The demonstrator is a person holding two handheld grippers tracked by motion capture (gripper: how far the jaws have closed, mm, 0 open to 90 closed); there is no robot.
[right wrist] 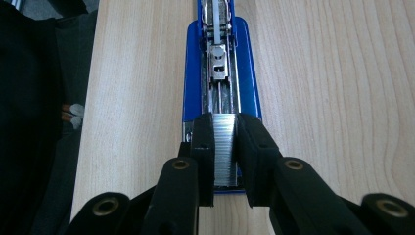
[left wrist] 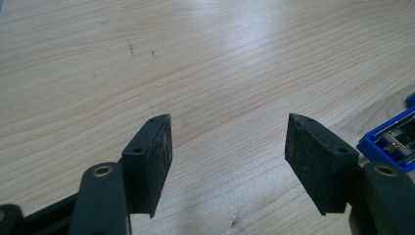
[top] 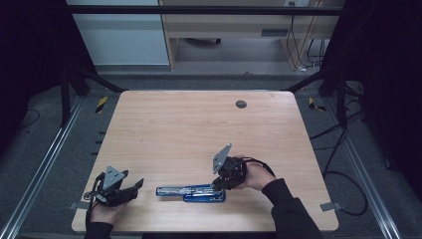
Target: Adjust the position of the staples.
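Note:
A blue stapler (top: 189, 191) lies opened out flat near the table's front edge, its metal staple channel (right wrist: 219, 63) facing up. My right gripper (top: 217, 185) is shut on a silver strip of staples (right wrist: 225, 152). It holds the strip directly over the near end of the channel. The strip stands on edge between the two black jaws of the right gripper (right wrist: 225, 121). My left gripper (top: 135, 187) rests low on the table to the left of the stapler, open and empty. In the left gripper view the left gripper (left wrist: 227, 142) shows bare wood between its pads, with a blue corner of the stapler (left wrist: 389, 142) at the right.
The wooden table (top: 199, 129) has a small dark round grommet (top: 241, 104) at its far side. Its front edge runs just below the stapler. A dark sleeve (right wrist: 29, 122) lies beyond the table edge in the right gripper view. Metal rails and cables flank the table.

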